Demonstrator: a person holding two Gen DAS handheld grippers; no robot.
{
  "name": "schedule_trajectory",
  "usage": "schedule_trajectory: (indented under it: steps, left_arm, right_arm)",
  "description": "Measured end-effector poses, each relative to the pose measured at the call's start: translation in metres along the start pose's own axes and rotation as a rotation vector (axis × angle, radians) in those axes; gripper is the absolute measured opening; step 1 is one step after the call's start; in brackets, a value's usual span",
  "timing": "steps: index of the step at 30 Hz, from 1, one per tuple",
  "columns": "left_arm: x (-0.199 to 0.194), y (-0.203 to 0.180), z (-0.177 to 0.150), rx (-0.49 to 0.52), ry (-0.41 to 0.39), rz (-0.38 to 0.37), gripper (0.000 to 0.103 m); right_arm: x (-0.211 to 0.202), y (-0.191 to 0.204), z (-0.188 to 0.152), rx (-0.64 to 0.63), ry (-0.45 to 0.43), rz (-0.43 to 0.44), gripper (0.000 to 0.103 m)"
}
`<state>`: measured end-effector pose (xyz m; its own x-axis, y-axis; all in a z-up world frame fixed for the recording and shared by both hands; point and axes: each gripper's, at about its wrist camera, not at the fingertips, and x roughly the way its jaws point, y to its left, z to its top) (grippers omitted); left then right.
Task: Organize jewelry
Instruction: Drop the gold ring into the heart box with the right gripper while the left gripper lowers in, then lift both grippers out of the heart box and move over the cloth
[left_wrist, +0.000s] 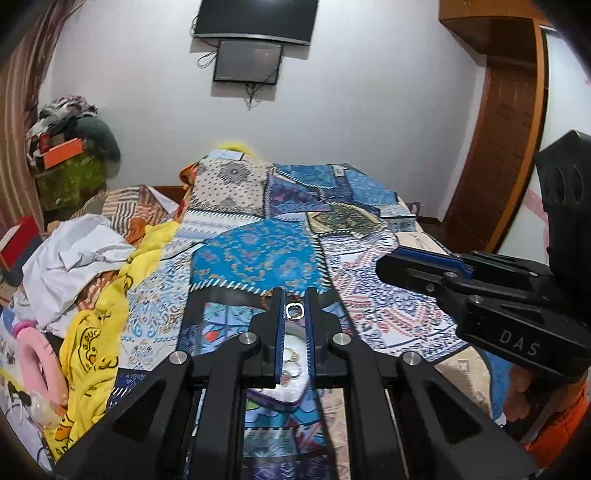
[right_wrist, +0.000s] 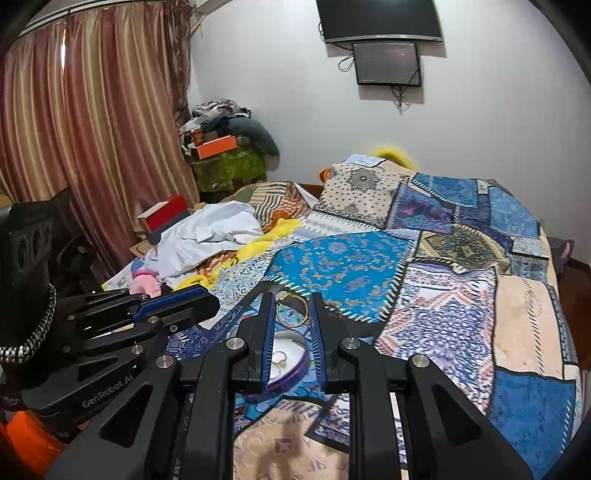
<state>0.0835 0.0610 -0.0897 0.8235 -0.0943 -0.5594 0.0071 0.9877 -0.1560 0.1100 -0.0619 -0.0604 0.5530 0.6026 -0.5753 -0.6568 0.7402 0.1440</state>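
Observation:
My left gripper (left_wrist: 294, 311) is shut on a small silver ring (left_wrist: 294, 311), pinched between its fingertips above a white purple-rimmed tray (left_wrist: 295, 387) that holds gold rings (left_wrist: 291, 356). My right gripper (right_wrist: 291, 310) is shut on a thin gold bangle (right_wrist: 291, 312), held upright between its fingers above the same tray (right_wrist: 291, 356), where a gold ring (right_wrist: 279, 359) lies. The right gripper also shows at the right in the left wrist view (left_wrist: 424, 264); the left one shows at the left in the right wrist view (right_wrist: 173, 306).
The tray lies on a bed with a blue patchwork quilt (left_wrist: 258, 254). Yellow and white clothes (left_wrist: 92, 280) are heaped on the bed's left side. A red box (right_wrist: 166, 214), curtains (right_wrist: 92, 129) and wall screens (right_wrist: 384, 62) stand beyond.

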Motion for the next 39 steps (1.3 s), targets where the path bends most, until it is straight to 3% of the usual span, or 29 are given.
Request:
schedule_trajectory:
  steps: [20, 39]
  left_arm:
    - [0.068, 0.049, -0.039, -0.124, 0.186, -0.012, 0.008]
    - [0.065, 0.052, -0.037, -0.151, 0.185, -0.03, 0.009]
  right_arm:
    - [0.09, 0.003, -0.029, 0.043, 0.21, 0.089, 0.016]
    - [0.108, 0.005, -0.037, 0.045, 0.287, 0.106, 0.017]
